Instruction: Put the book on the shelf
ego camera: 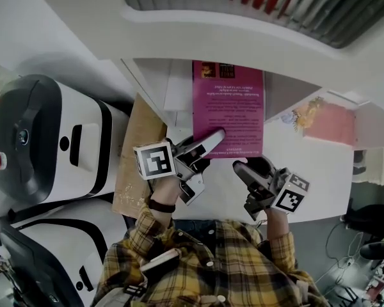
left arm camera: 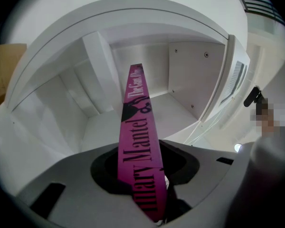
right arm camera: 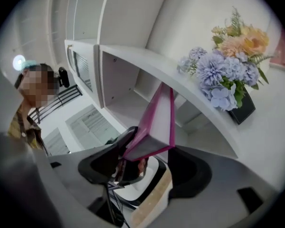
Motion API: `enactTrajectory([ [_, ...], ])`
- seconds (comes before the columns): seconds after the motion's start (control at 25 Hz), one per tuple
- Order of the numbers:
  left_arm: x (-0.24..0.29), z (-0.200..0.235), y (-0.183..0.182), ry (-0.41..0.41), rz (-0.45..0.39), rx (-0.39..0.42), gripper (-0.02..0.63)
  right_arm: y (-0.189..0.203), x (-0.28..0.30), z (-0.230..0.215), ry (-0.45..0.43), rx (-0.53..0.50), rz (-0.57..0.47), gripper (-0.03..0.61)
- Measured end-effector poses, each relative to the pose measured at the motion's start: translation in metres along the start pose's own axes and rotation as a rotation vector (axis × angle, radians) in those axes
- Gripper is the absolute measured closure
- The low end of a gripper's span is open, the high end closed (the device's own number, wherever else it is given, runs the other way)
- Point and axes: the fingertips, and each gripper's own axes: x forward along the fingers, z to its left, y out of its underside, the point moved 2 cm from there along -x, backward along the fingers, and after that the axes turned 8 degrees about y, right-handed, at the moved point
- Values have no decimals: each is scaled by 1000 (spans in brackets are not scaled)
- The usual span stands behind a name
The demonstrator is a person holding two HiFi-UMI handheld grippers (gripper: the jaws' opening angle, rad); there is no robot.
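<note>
A pink book (ego camera: 228, 107) stands partly inside a white shelf compartment (ego camera: 173, 88), its back cover facing me in the head view. My left gripper (ego camera: 211, 139) is shut on the book's lower left edge. In the left gripper view the spine (left arm camera: 137, 141) runs up between the jaws towards the compartment's back wall (left arm camera: 180, 80). My right gripper (ego camera: 248, 168) sits just below the book's lower right corner. In the right gripper view that corner (right arm camera: 156, 122) lies between the wide-spread jaws, with a clear gap on the right side, so this gripper (right arm camera: 147, 163) is open.
Blue and orange flowers (right arm camera: 228, 75) in a dark pot stand on top of the shelf unit. White-and-black machines (ego camera: 45, 139) and a brown board (ego camera: 134, 152) lie to the left. A white divider (left arm camera: 99, 65) bounds the compartment on its left.
</note>
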Motion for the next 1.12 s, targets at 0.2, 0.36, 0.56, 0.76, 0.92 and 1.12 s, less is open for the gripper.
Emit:
enactTrajectory([
  [0.2,0,2,-2,-3,-5,-25,448,9,6,-4,93,-171,45,267],
  [0.36,0,4,-3,-3,-10,-43,448,11,18,-6,123,-206,55,267],
  [0.56,1,1,-9,27,-23,-43,448,7,24,-8,148,-166,22,267],
  [0.76,-2,-6,-17,77,-58,-28,387,2,32,-6,156,-136,-17,267],
  [0.92,-8,-7,-19,73,-64,-7,357,-3,41,-4,164,-123,-43,265],
  [1.12,-8,-10,-16,80,-50,18,356,-7,50,-11,202,-106,-61,265],
])
